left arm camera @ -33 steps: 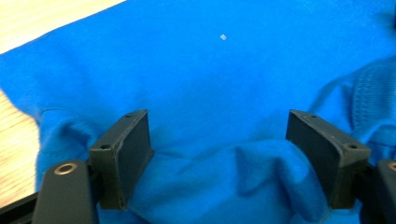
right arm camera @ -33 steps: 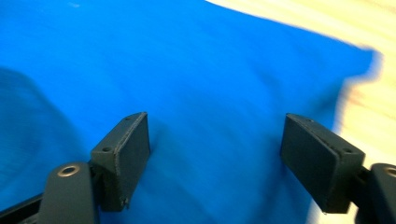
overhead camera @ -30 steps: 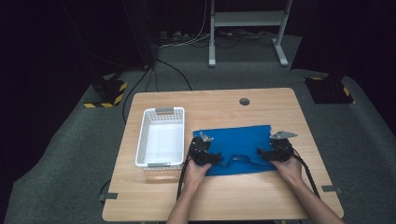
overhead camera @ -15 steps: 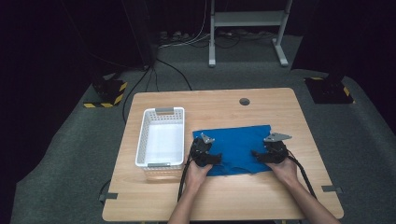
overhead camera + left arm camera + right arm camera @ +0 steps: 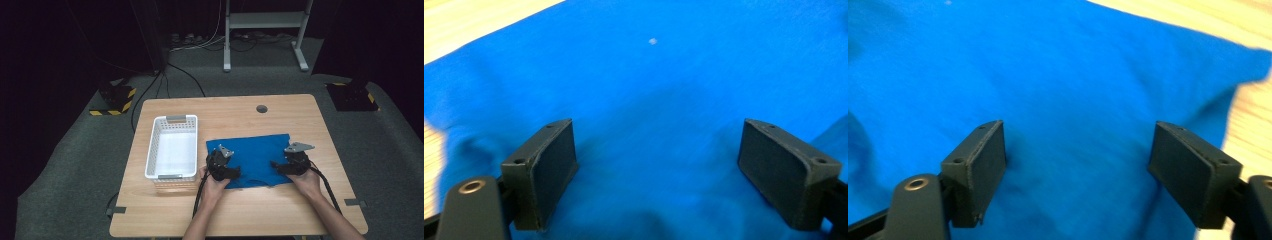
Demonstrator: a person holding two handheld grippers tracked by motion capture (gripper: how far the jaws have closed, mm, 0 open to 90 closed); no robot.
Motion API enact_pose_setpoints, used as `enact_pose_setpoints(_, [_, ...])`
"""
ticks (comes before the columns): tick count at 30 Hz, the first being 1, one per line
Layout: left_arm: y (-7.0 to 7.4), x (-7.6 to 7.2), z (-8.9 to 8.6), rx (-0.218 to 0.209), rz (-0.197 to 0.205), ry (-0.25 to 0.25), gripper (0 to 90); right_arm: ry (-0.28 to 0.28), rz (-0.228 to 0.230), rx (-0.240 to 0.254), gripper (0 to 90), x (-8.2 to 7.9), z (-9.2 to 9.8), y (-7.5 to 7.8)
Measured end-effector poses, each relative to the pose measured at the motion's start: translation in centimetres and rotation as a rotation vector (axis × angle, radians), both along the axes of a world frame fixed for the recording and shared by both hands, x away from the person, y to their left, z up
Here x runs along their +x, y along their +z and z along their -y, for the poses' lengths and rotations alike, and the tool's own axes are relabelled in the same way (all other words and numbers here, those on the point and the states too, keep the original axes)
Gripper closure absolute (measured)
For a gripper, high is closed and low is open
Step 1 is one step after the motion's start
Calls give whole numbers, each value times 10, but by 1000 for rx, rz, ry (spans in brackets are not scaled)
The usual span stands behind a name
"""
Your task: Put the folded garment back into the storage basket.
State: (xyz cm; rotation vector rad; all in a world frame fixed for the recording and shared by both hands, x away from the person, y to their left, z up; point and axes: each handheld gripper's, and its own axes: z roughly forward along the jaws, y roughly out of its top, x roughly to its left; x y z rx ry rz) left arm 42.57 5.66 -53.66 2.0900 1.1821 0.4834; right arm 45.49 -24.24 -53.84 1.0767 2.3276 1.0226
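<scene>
**Both grippers over the blue cloth, basket beside it**

Nearest me, my left gripper (image 5: 223, 167) sat over the near left part of the blue cloth (image 5: 255, 152), and my right gripper (image 5: 291, 165) over its near right part. In the left gripper view the fingers (image 5: 546, 172) stood wide apart, having just opened further, with flat blue fabric showing between them and nothing pinched. In the right gripper view the fingers (image 5: 979, 167) were likewise spread, having just opened a little more, with cloth below them and not gripped. The cloth lay spread on the tabletop (image 5: 240, 112), right of centre. Just beside it on the left stood the white basket (image 5: 172, 147), upright, with only its pale floor visible inside. Farther off, a small dark hole (image 5: 262, 108) marked the tabletop's far edge.
</scene>
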Motion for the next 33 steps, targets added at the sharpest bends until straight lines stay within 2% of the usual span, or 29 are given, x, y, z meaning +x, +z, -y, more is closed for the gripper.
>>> enact_pose_setpoints(1, [0,-1,-3,-4,12,1,184,-7,-15,6,215,1,3,0])
enact_pose_setpoints(3, [1,1,-5,-23,5,20,193,-23,-18,-1,220,2,5,2])
enact_pose_setpoints(5, [4,4,-1,-45,-9,25,154,-37,9,-16,238,0,4,4])
enact_pose_setpoints(7, [7,5,3,-54,10,20,149,-21,31,-2,241,-2,-2,6])
enact_pose_setpoints(9, [7,7,9,-39,8,19,149,16,36,-5,240,-5,-10,7])
enact_pose_setpoints(11, [1,8,11,2,-21,18,138,39,15,-28,235,-4,-15,4])
enact_pose_setpoints(12, [-1,5,9,5,4,12,126,44,-1,-18,230,-2,-13,1])
enact_pose_setpoints(13, [-2,3,6,-5,15,14,135,43,-19,10,245,-1,-9,0])
enact_pose_setpoints(15, [-3,0,-1,-11,24,15,141,29,3,-10,227,-2,-1,1])
enact_pose_setpoints(16, [-2,-1,-4,-15,27,15,161,18,-13,-4,218,-1,4,1])
enact_pose_setpoints(18, [2,1,-5,-35,5,32,163,-14,-36,5,201,1,11,2])
enact_pose_setpoints(19, [4,1,-4,-61,2,34,138,-25,-28,3,210,1,12,3])
enact_pose_setpoints(21, [9,2,2,-95,23,22,137,-20,16,11,223,-2,7,7])
enact_pose_setpoints(23, [11,6,9,-78,22,24,137,4,37,32,226,-5,-2,11])
enact_pose_setpoints(25, [8,11,13,-61,8,31,129,28,38,23,225,-4,-13,12])
enact_pose_setpoints(27, [2,15,12,-38,-24,52,131,37,24,6,221,0,-22,8])
enact_pose_setpoints(28, [-1,14,11,-41,-10,54,124,37,11,-1,221,1,-24,6])
enact_pose_setpoints(29, [-1,12,9,-26,3,59,140,38,-3,-16,210,3,-26,3])
enact_pose_setpoints(30, [-2,10,8,-9,15,61,144,38,-10,-3,208,4,-25,0])
enact_pose_setpoints(31, [-3,9,4,-11,21,58,143,34,-9,12,209,4,-21,-1])
enact_pose_setpoints(33, [-3,6,-3,-17,29,65,149,28,-7,10,209,4,-13,-1])
